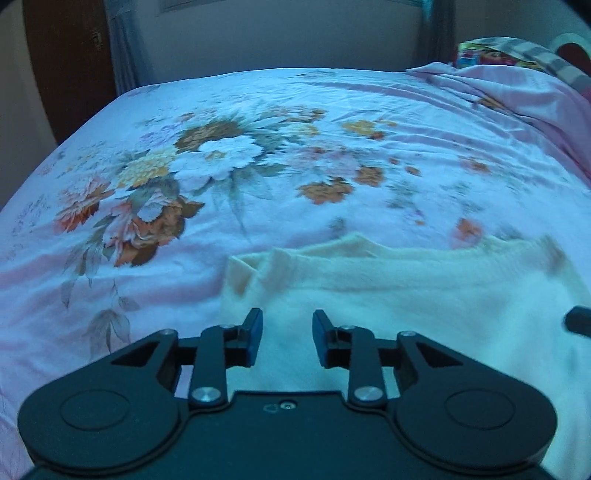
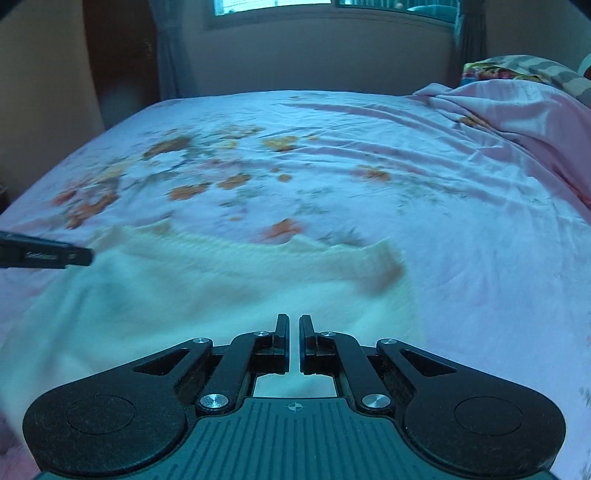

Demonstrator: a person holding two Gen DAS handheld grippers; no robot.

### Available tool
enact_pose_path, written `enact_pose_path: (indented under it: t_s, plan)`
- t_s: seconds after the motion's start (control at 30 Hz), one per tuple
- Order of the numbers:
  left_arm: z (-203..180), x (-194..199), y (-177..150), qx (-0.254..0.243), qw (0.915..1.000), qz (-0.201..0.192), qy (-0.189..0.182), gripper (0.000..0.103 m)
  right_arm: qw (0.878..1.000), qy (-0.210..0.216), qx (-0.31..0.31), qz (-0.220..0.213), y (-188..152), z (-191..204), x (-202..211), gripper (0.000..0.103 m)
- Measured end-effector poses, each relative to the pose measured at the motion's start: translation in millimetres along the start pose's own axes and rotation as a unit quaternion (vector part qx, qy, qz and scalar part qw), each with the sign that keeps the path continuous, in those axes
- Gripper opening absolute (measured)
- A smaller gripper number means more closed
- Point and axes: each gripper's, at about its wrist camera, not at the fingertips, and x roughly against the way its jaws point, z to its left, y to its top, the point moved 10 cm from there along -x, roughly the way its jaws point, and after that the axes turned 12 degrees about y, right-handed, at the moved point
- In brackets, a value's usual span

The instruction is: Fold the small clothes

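Observation:
A small cream garment [image 1: 406, 291] lies spread on the floral bed sheet, its far edge folded over into a rumpled band. My left gripper [image 1: 287, 326] hovers over its left part, open, with only cloth lying below the gap between its blue pads. In the right wrist view the same garment [image 2: 221, 284] lies in front. My right gripper [image 2: 294, 326] stands over its right part with its fingers almost together and no cloth visibly pinched. A dark tip of the right gripper [image 1: 578, 319] shows at the left view's right edge. The left gripper's finger [image 2: 44, 254] shows at the right view's left edge.
The pink floral sheet [image 1: 221, 166] covers the whole bed. Bunched pink bedding [image 2: 517, 110] and a colourful pillow [image 2: 491, 70] lie at the far right. A brown door [image 1: 66, 66] stands beyond the bed's left corner, and a window [image 2: 277, 7] is in the back wall.

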Motion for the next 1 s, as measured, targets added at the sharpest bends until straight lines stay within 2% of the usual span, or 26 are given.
enact_pose_path:
  t_s: [0.07,0.2,0.27,0.3,0.37,0.5,0.57,0.63,0.7,1.0]
  plan:
    - [-9.6,16.4,-10.9,-0.003,0.9999,0.005,-0.011,0.028,1.000,0.018,0.005,0.001,-10.9,21.1,6.4,0.002]
    - [-28.9,38.7,-34.7,-0.018,0.9996,0.004,-0.023,0.031,1.000,0.018,0.007,0.002,-31.6,41.6,16.9,0.002]
    - [-37.8,40.7,-50.1,-0.029,0.9992,0.014,-0.025,0.032,1.000,0.014,0.001,0.015,-47.5,40.4,16.7,0.002]
    - [-40.6,38.2,-57.6,-0.036,0.9990,0.017,-0.022,0.034,1.000,-0.002,0.005,0.027,-56.6,34.6,13.9,0.002]
    - [-38.7,27.8,-73.3,-0.043,0.9986,0.029,-0.005,0.035,0.999,-0.019,0.004,0.044,-73.9,19.3,8.7,0.002]
    - [-27.2,39.1,-75.6,-0.021,0.9991,0.035,-0.002,0.034,0.998,-0.031,-0.029,0.036,-69.5,6.7,30.7,0.002]
    - [-25.8,42.7,-76.9,-0.027,0.9991,0.033,0.000,0.034,0.999,-0.041,-0.021,0.023,-70.4,5.5,40.7,0.002]
    - [-23.3,41.4,-81.5,-0.025,0.9990,0.037,0.004,0.034,0.997,-0.049,-0.030,0.056,-88.9,-4.1,32.4,0.002]
    - [-20.7,42.6,-84.1,-0.021,0.9991,0.036,0.006,0.034,0.997,-0.048,-0.029,0.045,-93.8,-5.9,38.2,0.002]
    - [-17.2,47.9,-86.2,-0.021,0.9989,0.041,0.012,0.037,0.997,-0.049,-0.032,0.052,-101.5,-0.2,52.6,0.002]
